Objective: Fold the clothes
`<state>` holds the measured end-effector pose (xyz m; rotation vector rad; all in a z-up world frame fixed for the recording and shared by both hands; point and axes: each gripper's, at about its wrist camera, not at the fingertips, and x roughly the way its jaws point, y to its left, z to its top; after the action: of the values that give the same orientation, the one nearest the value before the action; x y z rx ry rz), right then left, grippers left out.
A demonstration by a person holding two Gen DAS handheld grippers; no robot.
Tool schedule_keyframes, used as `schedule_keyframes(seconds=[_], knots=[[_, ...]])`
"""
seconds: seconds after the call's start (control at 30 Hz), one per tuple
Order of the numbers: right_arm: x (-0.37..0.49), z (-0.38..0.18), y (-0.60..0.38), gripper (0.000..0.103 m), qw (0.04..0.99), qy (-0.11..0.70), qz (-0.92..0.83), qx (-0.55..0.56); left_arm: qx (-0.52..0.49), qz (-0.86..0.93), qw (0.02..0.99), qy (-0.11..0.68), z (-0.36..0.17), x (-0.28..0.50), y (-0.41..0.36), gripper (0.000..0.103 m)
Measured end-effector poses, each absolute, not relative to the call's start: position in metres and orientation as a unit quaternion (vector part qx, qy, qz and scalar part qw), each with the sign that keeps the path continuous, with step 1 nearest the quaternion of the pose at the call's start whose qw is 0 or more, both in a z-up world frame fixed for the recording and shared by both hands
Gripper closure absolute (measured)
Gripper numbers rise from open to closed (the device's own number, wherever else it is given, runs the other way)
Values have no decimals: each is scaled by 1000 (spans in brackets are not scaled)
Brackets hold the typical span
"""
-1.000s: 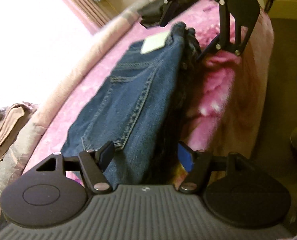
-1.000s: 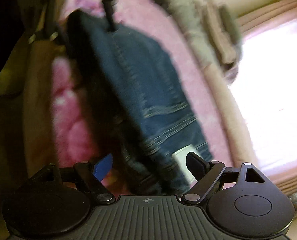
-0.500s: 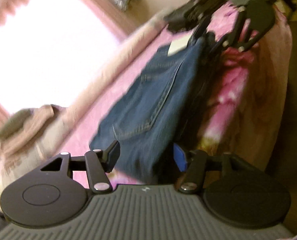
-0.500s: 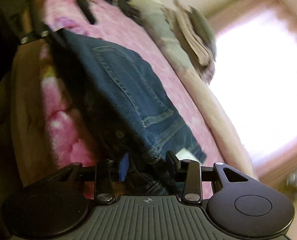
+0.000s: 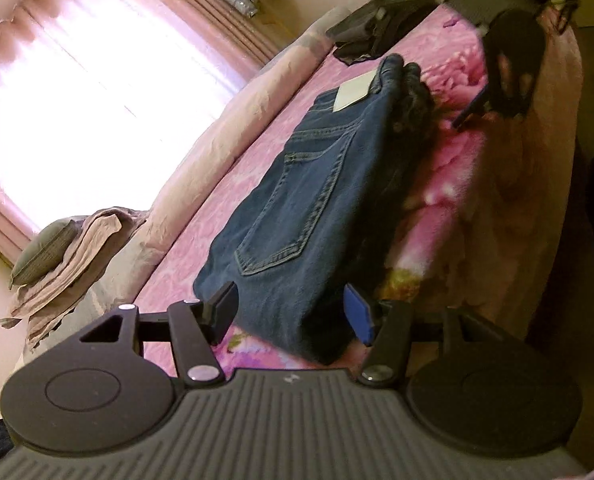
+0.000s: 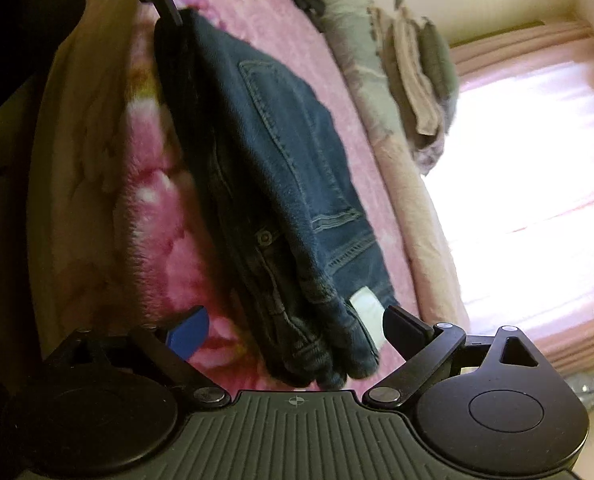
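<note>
— On the pink floral bed blanket (image 5: 449, 184) lies the folded bundle of dark blue denim jeans (image 5: 305, 200), its near end between the fingers of my left tool (image 5: 293, 312). Pinched?

— No. The left tool is half spread, with a gap at each pad. My right tool (image 6: 297, 328) is opening wide around the waistband end, also not pressing.

— So what makes this step good?

— I'd judge: square both ends, close evenly, keep the layers stacked.
</note>
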<state>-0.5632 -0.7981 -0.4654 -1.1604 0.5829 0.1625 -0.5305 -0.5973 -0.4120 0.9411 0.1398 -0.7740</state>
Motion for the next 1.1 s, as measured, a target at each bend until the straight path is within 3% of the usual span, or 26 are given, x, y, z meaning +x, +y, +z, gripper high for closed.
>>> schedule_keyframes(seconds=[0.07, 0.33, 0.37, 0.43, 0.47, 0.57, 0.87, 0.93, 1.1], knots=[[-550, -473, -804, 14, 784, 282, 88, -546, 440, -365, 818, 65, -415, -534, -602, 46], [-517, -483, -811, 14, 781, 258, 112, -557, 455, -355, 815, 57, -429, -539, -629, 40], [-515, -480, -811, 24, 782, 259, 115, -555, 465, -353, 810, 50, -432, -540, -633, 38], [-510, -476, -810, 59, 784, 263, 121, -550, 485, -349, 801, 35, -438, -542, -642, 37], [-507, -474, -810, 62, 785, 264, 124, -547, 497, -346, 796, 26, -441, -544, -645, 36], [-502, -463, -812, 66, 796, 268, 128, -526, 529, -334, 780, 10, -450, -545, -653, 31], [-500, -415, -815, 67, 830, 270, 131, -470, 608, -274, 745, -17, -471, -533, -674, 30], [-505, -413, -813, 67, 831, 271, 132, -468, 624, -258, 737, -18, -474, -527, -676, 35], [-531, -429, -809, 67, 826, 269, 134, -477, 628, -273, 729, 15, -468, -517, -672, 69]])
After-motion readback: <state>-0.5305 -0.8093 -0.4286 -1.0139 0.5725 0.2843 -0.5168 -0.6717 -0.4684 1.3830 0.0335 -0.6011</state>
